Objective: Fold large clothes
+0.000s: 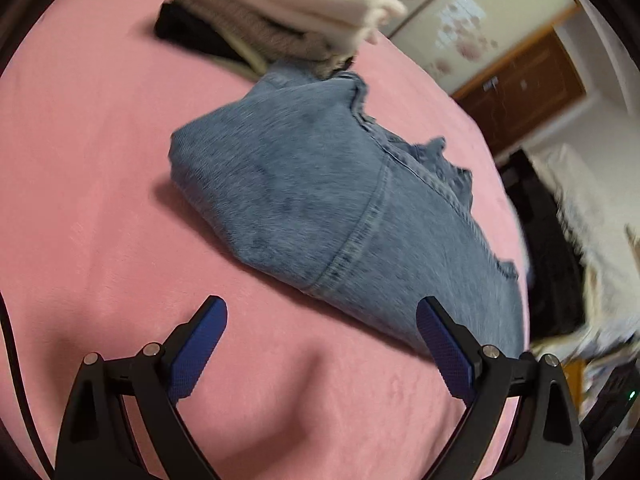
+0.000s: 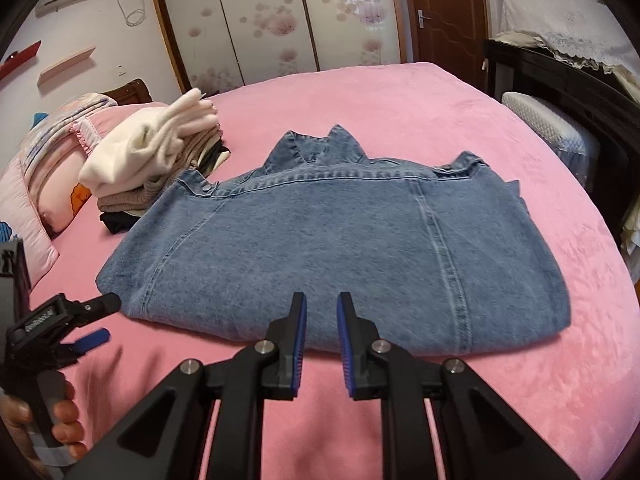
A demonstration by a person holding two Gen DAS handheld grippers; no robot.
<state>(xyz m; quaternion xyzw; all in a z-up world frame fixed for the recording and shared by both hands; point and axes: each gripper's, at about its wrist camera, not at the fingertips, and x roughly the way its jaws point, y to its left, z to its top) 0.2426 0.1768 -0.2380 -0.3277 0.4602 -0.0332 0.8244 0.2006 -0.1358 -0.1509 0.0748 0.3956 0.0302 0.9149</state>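
Denim jacket (image 2: 332,248) is seen folded flat on the pink bedspread (image 2: 440,108), beside 1 stack of folded clothes (image 2: 160,160). Left gripper (image 1: 322,338) is spread wide, empty; right gripper (image 2: 322,320) is nearly closed, gripping nothing. Folding appears finished; stacking is judged next.

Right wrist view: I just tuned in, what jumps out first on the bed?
A folded denim jacket lies mid-bed on the pink bedspread, collar pointing toward the far wardrobe doors. Behind it to the left sits a stack of folded clothes with a cream piece on top, beside the pillows. The right gripper hangs at the jacket's near edge with nothing between its narrowly parted fingers, and the left gripper is open off the jacket's left corner.
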